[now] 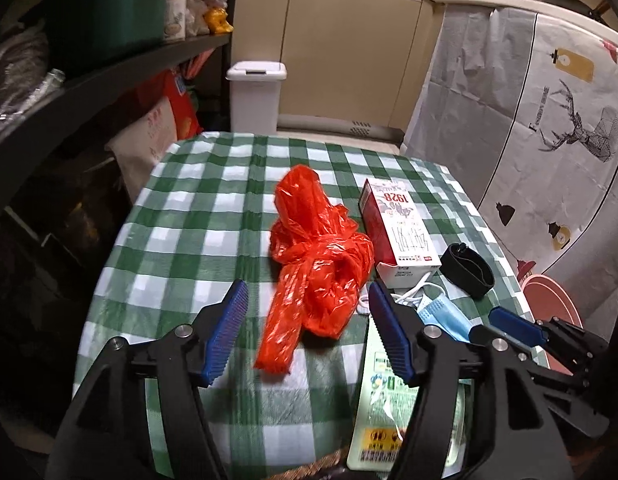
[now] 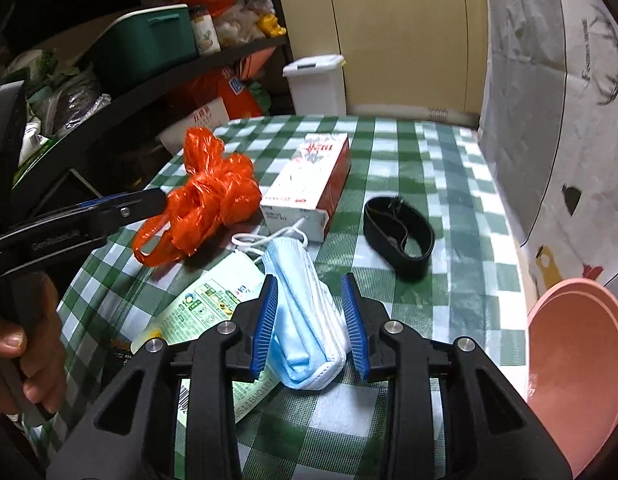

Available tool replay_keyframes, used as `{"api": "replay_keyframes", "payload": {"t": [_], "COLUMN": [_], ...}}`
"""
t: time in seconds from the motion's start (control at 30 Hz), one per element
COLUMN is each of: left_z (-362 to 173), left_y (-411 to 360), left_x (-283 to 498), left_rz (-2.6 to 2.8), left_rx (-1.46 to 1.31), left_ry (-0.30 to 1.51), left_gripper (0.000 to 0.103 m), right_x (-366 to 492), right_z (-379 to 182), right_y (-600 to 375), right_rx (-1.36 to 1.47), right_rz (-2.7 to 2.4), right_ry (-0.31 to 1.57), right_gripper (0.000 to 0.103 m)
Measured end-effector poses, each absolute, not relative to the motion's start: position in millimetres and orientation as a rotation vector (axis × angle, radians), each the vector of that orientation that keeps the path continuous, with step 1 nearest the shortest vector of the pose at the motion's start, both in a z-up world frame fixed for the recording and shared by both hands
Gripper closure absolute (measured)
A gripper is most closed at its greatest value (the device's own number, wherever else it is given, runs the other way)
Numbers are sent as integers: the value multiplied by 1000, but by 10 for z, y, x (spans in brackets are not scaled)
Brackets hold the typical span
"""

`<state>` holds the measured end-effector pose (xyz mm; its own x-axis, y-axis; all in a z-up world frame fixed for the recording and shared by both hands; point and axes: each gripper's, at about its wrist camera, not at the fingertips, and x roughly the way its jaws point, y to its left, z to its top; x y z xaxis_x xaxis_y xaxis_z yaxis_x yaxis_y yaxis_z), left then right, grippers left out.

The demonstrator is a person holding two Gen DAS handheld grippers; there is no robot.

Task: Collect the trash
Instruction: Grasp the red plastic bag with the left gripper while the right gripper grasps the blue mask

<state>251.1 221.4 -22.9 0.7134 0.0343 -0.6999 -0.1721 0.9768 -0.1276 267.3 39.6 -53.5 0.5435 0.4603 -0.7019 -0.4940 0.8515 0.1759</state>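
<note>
A crumpled orange plastic bag (image 1: pixel 319 264) lies on the green checked table (image 1: pixel 197 216); my left gripper (image 1: pixel 309 336) is open with its fingers either side of the bag's near end. The bag also shows in the right wrist view (image 2: pixel 205 200). A blue face mask (image 2: pixel 305 312) lies between the open fingers of my right gripper (image 2: pixel 311 324), not pinched. A red and white carton (image 2: pixel 309 188) lies behind the mask, a green printed wrapper (image 2: pixel 213 308) beside it, and a black band (image 2: pixel 401 236) to the right.
A white lidded bin (image 1: pixel 256 96) stands on the floor beyond the table's far edge. A pink basin (image 2: pixel 577 360) sits at the table's right edge. Dark shelves (image 1: pixel 109 68) with boxes and bags run along the left. A covered appliance stands on the right.
</note>
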Motion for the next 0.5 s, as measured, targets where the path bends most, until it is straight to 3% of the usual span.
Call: {"api": "replay_keyframes", "payload": {"t": [0.33,0.37,0.43,0.5], "left_z": [-471,-481,-505,-526], "left_y": [2264,2259,2231,2210], "left_x": [2756,2765,2783,2794], "left_rz": [130,125,115,116], "left_rx": [-182,-182,-174,-162], "left_ry": [819,822,836,843], "left_gripper": [42,45,61,63], "right_x": [2744,2749,2760,2761], "right_z": [-687,-691,-699,-706], "right_y": [432,433,437,445], "right_rx": [-75,-77,-80,-90], "right_rz": [553,553,554,555], "right_ry": [868,866,868,866], "right_gripper": [69,69,69,70]}}
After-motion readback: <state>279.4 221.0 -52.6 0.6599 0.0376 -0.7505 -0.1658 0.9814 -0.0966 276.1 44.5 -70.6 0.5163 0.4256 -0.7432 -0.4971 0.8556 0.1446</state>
